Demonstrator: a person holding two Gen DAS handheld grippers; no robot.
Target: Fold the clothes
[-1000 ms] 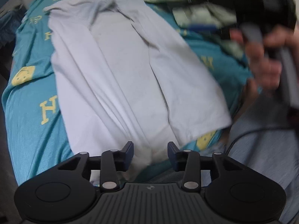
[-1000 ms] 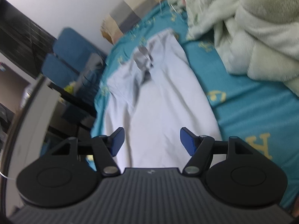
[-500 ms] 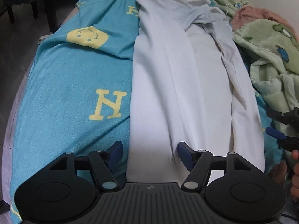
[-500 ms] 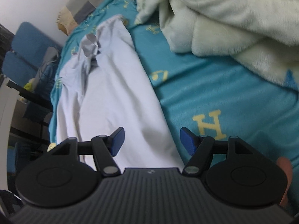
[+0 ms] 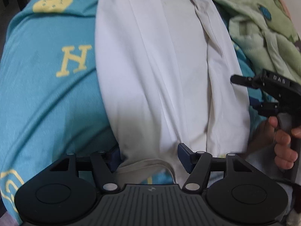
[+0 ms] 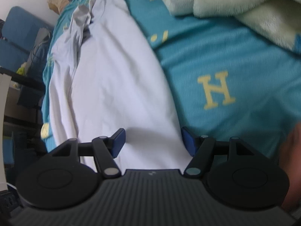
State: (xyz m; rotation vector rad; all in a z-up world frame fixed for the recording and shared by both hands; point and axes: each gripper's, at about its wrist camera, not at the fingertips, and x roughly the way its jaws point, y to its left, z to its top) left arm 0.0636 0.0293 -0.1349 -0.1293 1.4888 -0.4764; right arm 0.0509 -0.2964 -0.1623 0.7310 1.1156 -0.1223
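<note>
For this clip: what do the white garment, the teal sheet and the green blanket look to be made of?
White garment: thin woven fabric, probably cotton, matte; it holds long sharp creases. Teal sheet: smooth stretchy knit, likely jersey, matte, printed with yellow letters; it shows soft pulled ripples. Green blanket: plush fleece, with a fuzzy nap and thick rounded folds. Fibre content cannot be confirmed from the look alone.

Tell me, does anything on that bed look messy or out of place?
Mostly the far end of the white garment: it is bunched and twisted rather than flat. A green blanket lies rumpled beside it on the teal sheet. Nothing looks damaged.
</note>
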